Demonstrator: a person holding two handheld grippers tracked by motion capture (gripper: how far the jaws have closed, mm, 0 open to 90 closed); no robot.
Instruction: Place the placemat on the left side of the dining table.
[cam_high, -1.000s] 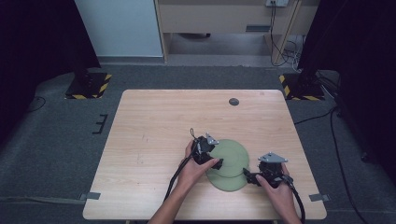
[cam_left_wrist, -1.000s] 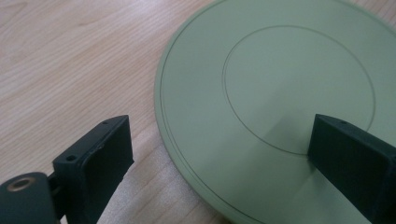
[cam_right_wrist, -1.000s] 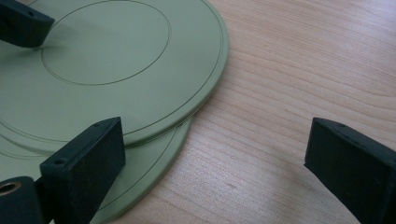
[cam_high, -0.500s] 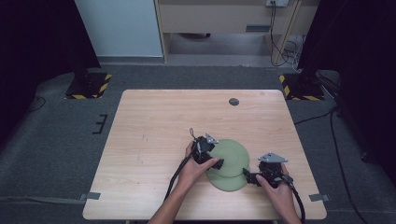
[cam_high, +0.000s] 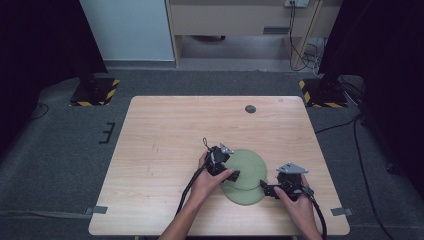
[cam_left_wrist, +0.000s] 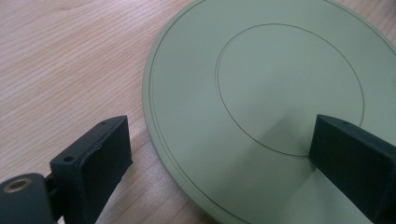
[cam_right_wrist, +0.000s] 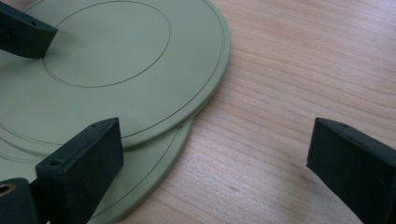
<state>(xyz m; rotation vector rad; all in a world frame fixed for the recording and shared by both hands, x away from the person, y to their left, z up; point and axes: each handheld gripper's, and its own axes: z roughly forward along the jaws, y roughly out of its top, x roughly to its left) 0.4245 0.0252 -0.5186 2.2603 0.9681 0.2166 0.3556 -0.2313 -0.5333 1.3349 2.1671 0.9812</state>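
Though the left hand-held gripper (cam_high: 231, 174) sits with its jaws spread across the rim of the upper green plate (cam_high: 246, 165), one jaw on bare wood and the other over the plate's inner ring, nothing has closed yet — and against the pictures from a second ago neither hand nor plate has shifted in any way I can make out. In my judgement that stillness means the grasp is being lined up, not made: the work of parting the two stacked plates has not begun.

The right hand-held gripper (cam_high: 266, 188) is likewise spread, its left jaw (cam_right_wrist: 79, 163) hovering over the overlap where the upper plate's edge lies on the lower green plate (cam_right_wrist: 154, 168), its right jaw (cam_right_wrist: 355, 163) above empty wood. The plates lie flat, the upper one offset so that a crescent of the lower shows at the near side.

Both plates rest in the near right part of the worktop (cam_high: 165, 150). The near edge is close to the lower plate, and the right edge is not far beyond the right hand, so room is tighter there; to the left and far side the wood is wide open — only a small dark disc (cam_high: 250, 109) lies near the far edge, well apart
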